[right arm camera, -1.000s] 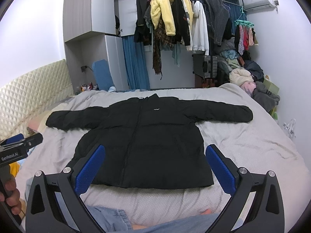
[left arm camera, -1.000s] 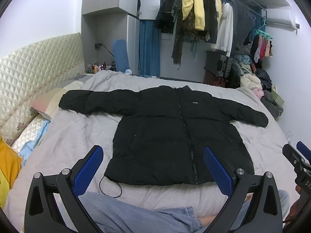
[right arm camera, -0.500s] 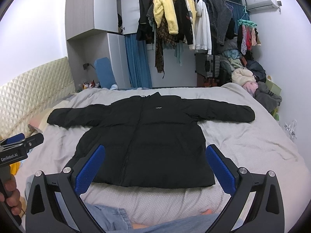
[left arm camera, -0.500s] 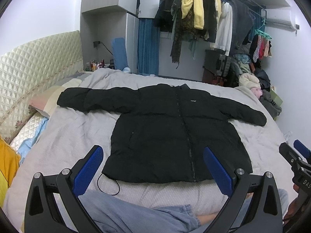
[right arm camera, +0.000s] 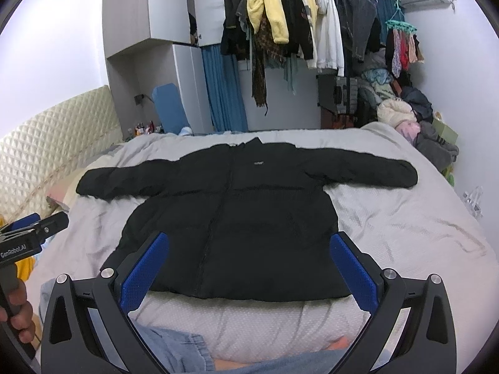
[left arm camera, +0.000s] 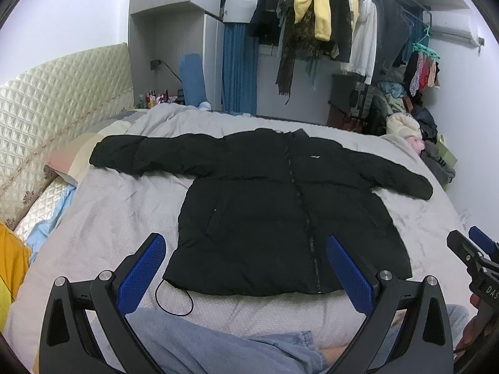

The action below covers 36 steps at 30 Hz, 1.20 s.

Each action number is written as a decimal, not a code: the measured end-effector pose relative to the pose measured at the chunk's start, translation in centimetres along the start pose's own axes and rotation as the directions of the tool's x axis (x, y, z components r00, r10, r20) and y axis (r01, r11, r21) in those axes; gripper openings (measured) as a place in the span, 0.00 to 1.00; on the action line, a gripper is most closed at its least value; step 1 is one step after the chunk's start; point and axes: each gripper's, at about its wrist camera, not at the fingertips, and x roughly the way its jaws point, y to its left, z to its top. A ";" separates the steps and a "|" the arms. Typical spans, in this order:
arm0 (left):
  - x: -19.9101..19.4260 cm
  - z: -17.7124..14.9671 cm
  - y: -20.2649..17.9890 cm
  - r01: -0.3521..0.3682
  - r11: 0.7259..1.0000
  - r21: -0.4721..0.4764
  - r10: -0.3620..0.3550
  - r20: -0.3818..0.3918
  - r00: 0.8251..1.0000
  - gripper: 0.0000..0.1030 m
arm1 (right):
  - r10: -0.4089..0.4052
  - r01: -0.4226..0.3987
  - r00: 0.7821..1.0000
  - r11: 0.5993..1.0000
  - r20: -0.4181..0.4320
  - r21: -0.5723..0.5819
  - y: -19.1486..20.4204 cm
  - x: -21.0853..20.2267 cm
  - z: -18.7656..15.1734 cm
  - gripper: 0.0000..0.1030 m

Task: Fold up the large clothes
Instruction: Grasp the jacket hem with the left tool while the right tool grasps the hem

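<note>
A black puffer jacket [left arm camera: 280, 205] [right arm camera: 237, 218] lies flat and zipped on the grey bed, front up, both sleeves spread out sideways and its hem toward me. My left gripper [left arm camera: 246, 265] hovers open above the near hem, nothing between its blue pads. My right gripper [right arm camera: 249, 265] is open too, over the hem and holding nothing. Each gripper shows at the edge of the other's view, the right gripper [left arm camera: 477, 261] at the right and the left gripper [right arm camera: 28, 233] at the left.
The grey bedspread [left arm camera: 103, 218] runs to a quilted cream headboard [left arm camera: 56, 99] on the left. A thin black cord loop [left arm camera: 174, 299] lies by the hem's left corner. The person's jeans-clad legs [left arm camera: 218, 349] are below the grippers. A hanging rail of clothes [right arm camera: 296, 21] and a clothes heap [right arm camera: 414, 118] stand behind the bed.
Both views have lifted and shifted slightly; the jacket sits a little lower and nearer in frame. The jacket itself has not moved, and both grippers stay open.
</note>
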 end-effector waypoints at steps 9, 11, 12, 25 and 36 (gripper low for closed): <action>6.1 0.3 2.5 -0.012 1.000 -0.024 0.010 -0.062 0.998 1.00 | 0.044 -0.037 0.996 0.996 -0.083 0.080 -3.9 4.6 -0.6 1.00; 8.4 0.4 3.7 -0.011 0.999 -0.045 0.007 -0.090 0.996 1.00 | 0.048 -0.037 0.993 0.994 -0.108 0.099 -5.2 6.0 -0.7 1.00; 9.8 0.4 4.4 -0.010 0.998 -0.058 0.004 -0.108 0.994 1.00 | 0.048 -0.036 0.992 0.994 -0.120 0.106 -5.6 6.6 -0.7 1.00; 21.9 -1.9 10.6 0.000 0.986 -0.164 -0.059 -0.355 0.933 1.00 | 0.135 -0.080 0.945 0.979 -0.297 0.189 -11.6 15.4 0.5 1.00; 28.9 -3.1 14.0 -0.025 0.971 -0.239 -0.101 -0.500 0.860 0.99 | 0.230 -0.102 0.838 0.957 -0.495 0.272 -13.5 22.5 -2.4 0.99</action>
